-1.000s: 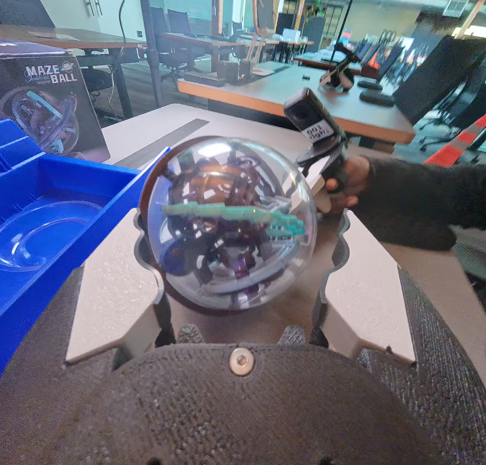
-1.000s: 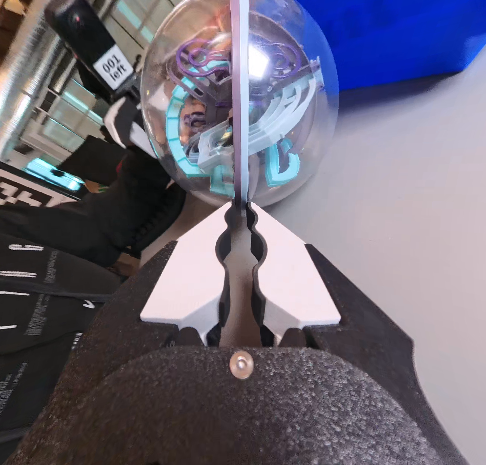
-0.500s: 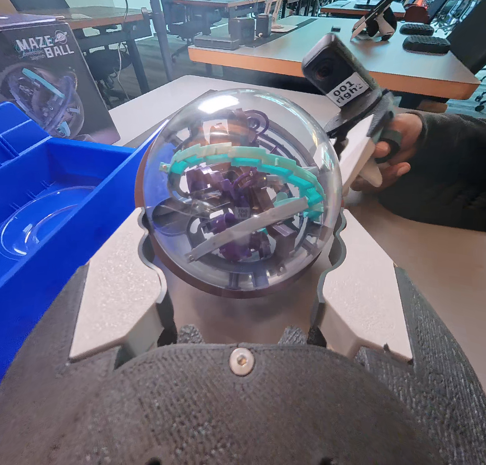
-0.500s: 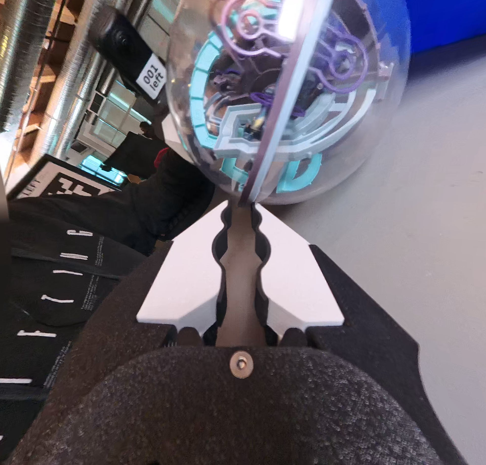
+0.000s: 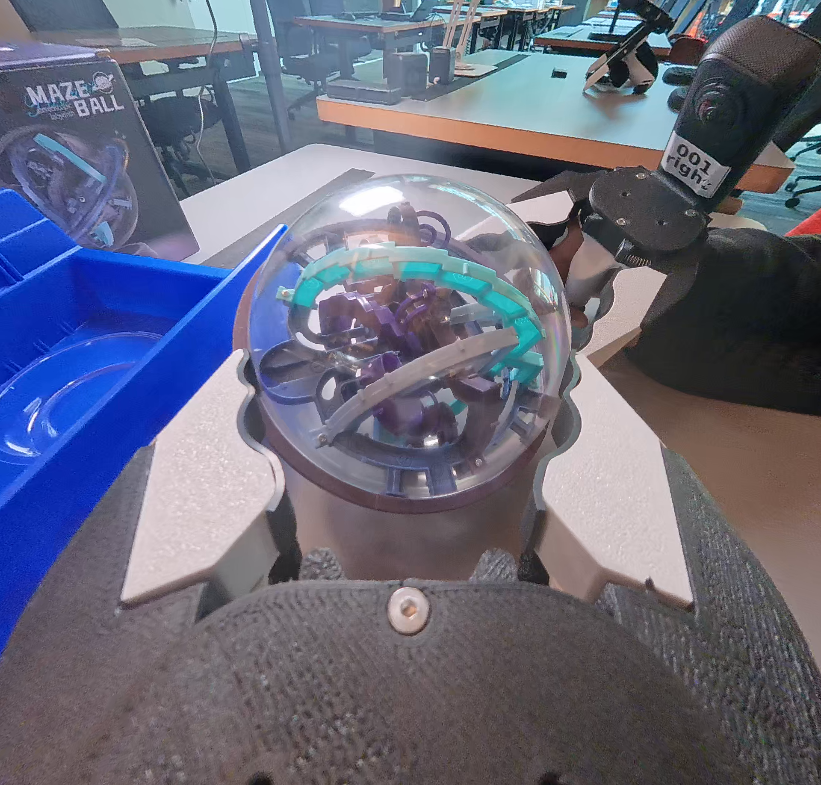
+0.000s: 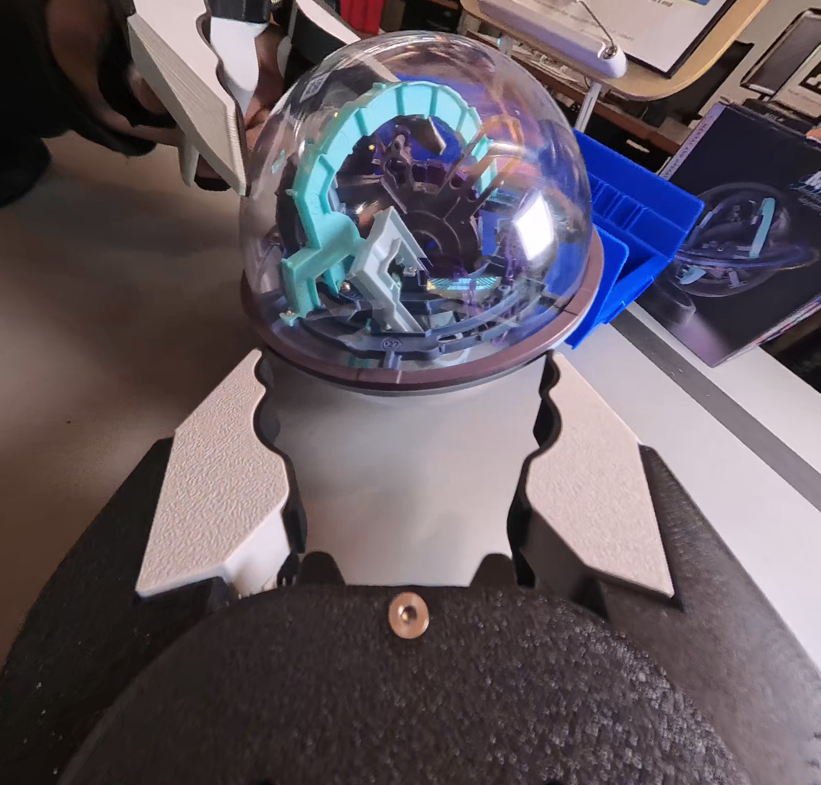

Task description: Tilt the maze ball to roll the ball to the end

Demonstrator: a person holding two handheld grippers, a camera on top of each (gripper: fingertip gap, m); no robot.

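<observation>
Blue bin [image 5: 111, 319] touching the maze ball's [image 5: 408, 341] left holds a clear dome. Left tool [image 5: 406, 379] grips the ball, pads pressed at its sides; right tool [image 6: 402, 364] stands spread wide, released, fingertips just at the ball's brown rim, which lies tilted above the worktop [image 6: 111, 319].

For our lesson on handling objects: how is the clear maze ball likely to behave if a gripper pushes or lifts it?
The maze ball is round, so a push would probably roll it across the table. Its glossy clear shell looks slippery and likely rigid. With mostly thin tracks and air inside, it is probably light for its size.
</observation>
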